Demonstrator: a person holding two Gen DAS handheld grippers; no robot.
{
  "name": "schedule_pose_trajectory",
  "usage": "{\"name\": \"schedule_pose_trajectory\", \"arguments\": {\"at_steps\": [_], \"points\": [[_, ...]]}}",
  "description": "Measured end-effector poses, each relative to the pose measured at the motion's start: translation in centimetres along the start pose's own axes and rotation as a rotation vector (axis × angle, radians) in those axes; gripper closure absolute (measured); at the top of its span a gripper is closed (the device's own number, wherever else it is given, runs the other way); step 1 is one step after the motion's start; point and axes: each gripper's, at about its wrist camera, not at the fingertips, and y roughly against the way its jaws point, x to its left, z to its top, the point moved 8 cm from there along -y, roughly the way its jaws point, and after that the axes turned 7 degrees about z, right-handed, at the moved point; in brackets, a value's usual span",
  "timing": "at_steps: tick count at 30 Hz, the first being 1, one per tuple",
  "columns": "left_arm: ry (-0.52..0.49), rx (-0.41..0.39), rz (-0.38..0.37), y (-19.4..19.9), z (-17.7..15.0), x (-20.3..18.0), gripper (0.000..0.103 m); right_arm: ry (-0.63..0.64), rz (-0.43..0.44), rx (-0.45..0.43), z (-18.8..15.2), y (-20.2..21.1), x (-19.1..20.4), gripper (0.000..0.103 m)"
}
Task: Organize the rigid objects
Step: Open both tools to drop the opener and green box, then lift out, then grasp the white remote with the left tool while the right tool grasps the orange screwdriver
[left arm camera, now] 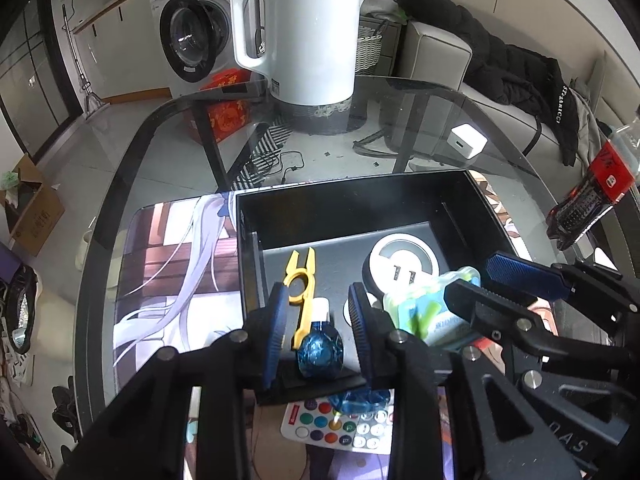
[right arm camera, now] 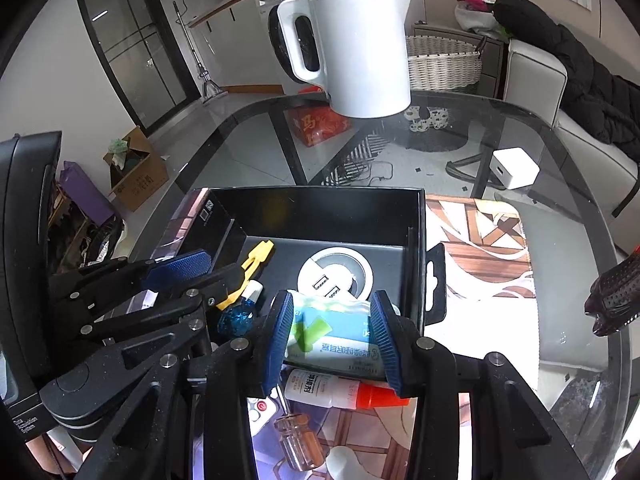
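Glass table (left arm camera: pixel 420 104), white kettle (left arm camera: pixel 308 36), printed mat (left arm camera: pixel 172 264), white cube (left arm camera: pixel 468 140)

Black open-topped box (left arm camera: pixel 360 200) sitting mid-frame in both wrist views. Inside, lying on its floor: a yellow plastic clip tool (left arm camera: pixel 300 296) toward the left, a small blue faceted bottle with white cap (left arm camera: pixel 320 350) overlapping its lower end, a round white-and-grey disc with slots (left arm camera: pixel 404 260) centre-right. A blue-green packet (right arm camera: pixel 332 336) (printed, crinkly) is hanging over the near wall, lower centre.
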Motion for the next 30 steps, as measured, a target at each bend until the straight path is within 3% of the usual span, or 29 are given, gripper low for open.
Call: {"name": "schedule_pose_trajectory", "arguments": {"at_steps": [4,9,18,25,30], "points": [[0.03,-0.029,-0.015,1.8,-0.5,0.5,0.056,0.013,0.023,-0.011,-0.2,1.2,0.5,0.062],[0.042,-0.038,-0.028,3.9,-1.6,0.9,0.052,0.03,0.056,-0.008,-1.1,2.7,1.4,0.061],[0.08,0.085,-0.022,3.6,-5.9,2.3,0.052,0.07,0.095,0.066,-4.4,3.2,2.9,0.055],[0.085,0.247,-0.036,0.1,-9.5,1.3,0.052,0.083,0.073,0.169,-7.0,1.0,2.4,0.055],[0.089,0.259,-0.057,-0.6,-9.7,0.3,0.052,0.097,0.063,0.209,-8.1,0.1,2.1,0.055]]}}
